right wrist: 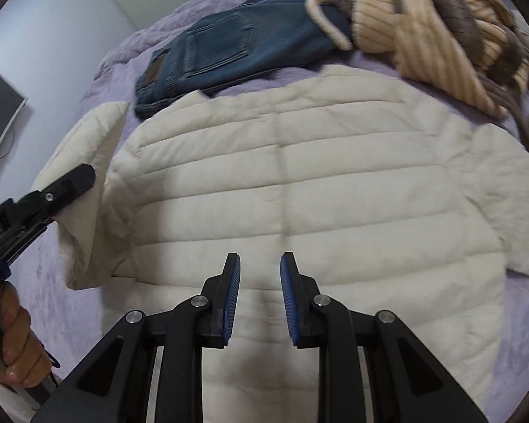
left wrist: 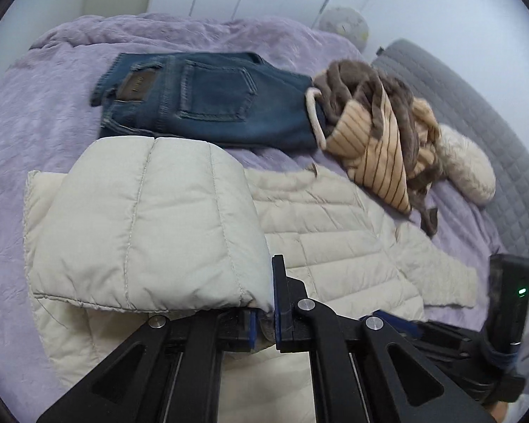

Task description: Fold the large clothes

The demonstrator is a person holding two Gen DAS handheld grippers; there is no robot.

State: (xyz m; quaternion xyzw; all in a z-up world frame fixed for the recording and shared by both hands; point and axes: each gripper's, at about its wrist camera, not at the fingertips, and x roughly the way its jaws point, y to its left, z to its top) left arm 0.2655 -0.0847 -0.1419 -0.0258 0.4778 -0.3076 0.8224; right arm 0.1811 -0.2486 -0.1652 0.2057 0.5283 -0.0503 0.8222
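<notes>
The bed cover [right wrist: 70, 299], pale purple, showed free cloth at 9 o'clock of the cream puffer jacket [right wrist: 299, 194] and a narrow strip at 3 o'clock, while at 12 o'clock the room was taken: folded jeans [right wrist: 222, 53] lay just beside the jacket's top edge, and a heap of striped and brown clothes [right wrist: 441, 35] lay at 1 o'clock, touching the jeans. In the left wrist view a grey quilted headboard [left wrist: 476, 112] closed the bed at 3 o'clock. The jacket lay flat on the cover, back side up, with straight quilted lines across and one seam down the middle. The left gripper [left wrist: 266, 317] was closed tightly on the cuff of the jacket's sleeve [left wrist: 141, 229], which stood lifted and bent over the body. The right gripper [right wrist: 260, 299] hung above the jacket's lower part, its jaws a little apart with nothing between them. A hand [right wrist: 14, 345] held the left tool at 8 o'clock.
</notes>
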